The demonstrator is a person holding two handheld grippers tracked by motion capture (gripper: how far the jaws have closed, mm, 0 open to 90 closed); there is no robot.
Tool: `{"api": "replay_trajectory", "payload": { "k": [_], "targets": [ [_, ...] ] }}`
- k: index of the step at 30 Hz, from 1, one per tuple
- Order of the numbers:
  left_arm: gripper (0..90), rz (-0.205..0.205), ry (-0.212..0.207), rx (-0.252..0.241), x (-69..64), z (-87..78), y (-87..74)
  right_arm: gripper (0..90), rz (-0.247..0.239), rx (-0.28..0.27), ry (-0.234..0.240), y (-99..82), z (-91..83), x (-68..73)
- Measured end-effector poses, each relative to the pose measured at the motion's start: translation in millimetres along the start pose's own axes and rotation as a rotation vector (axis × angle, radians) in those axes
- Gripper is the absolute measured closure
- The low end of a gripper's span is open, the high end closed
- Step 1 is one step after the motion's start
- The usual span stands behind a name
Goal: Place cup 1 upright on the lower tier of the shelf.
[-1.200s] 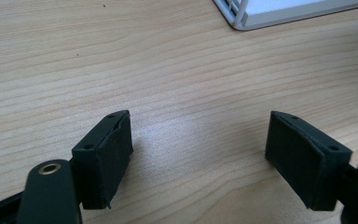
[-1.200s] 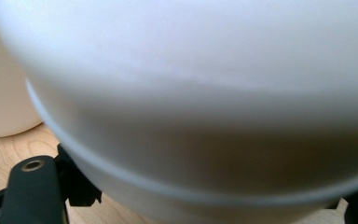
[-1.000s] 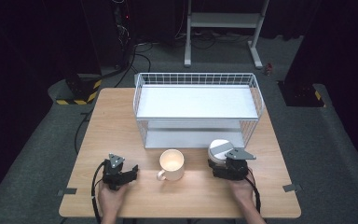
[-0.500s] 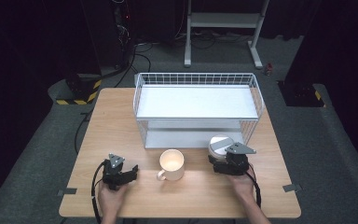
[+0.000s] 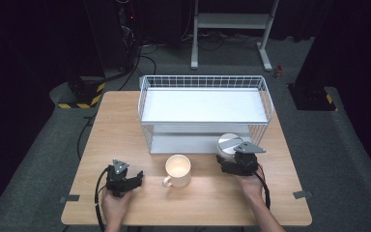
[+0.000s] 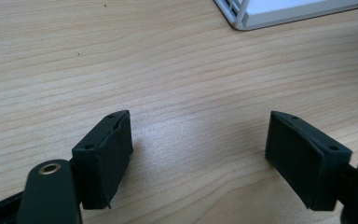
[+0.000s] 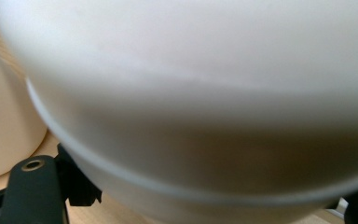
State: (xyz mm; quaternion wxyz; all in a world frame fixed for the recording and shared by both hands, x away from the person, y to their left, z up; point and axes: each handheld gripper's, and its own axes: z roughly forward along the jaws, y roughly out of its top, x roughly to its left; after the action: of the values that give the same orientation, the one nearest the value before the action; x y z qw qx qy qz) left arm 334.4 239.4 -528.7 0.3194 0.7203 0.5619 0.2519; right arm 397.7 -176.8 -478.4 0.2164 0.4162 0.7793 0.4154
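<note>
A white bowl (image 5: 228, 143) is gripped at its near side by my right gripper (image 5: 228, 157), just in front of the rack's right end. In the right gripper view the bowl (image 7: 191, 93) looms very close between the jaws, and my right gripper (image 7: 214, 203) is shut on it. A cream mug (image 5: 178, 168) stands at the table's front centre, handle toward the near left; its side (image 7: 2, 140) appears to the left of the bowl. My left gripper (image 5: 136, 177) rests at the front left, open, with bare wood between its fingers (image 6: 105, 158).
A white wire rack (image 5: 203, 104) with two shelves takes up the back middle of the wooden table (image 5: 212, 198); a corner of its base (image 6: 261, 14) sits ahead of the left gripper. Cables and a metal stand are on the dark floor behind.
My right gripper and the bowl have moved together away from the person, toward the rack. The left gripper and the mug have stayed put.
</note>
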Motion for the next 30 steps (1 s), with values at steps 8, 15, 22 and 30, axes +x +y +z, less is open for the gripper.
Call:
{"api": "replay_trajectory", "payload": {
  "k": [8, 15, 22, 30],
  "targets": [
    [23.1, 0.000, 0.000, 0.000, 0.0, 0.0, 0.0, 18.7, 0.024, 0.000, 0.001, 8.4, 8.3, -4.5],
    [23.1, 0.000, 0.000, 0.000, 0.0, 0.0, 0.0, 18.7, 0.017, -0.003, -0.009, 13.8, 16.8, -7.1],
    [23.1, 0.000, 0.000, 0.000, 0.0, 0.0, 0.0, 18.7, 0.032, 0.011, -0.024, 11.9, 26.3, -13.5],
    [23.1, 0.001, 0.000, 0.000, 0.0, 0.1, 0.1, 18.7, 0.039, 0.014, -0.057, 9.7, 31.1, -17.7]
  ]
}}
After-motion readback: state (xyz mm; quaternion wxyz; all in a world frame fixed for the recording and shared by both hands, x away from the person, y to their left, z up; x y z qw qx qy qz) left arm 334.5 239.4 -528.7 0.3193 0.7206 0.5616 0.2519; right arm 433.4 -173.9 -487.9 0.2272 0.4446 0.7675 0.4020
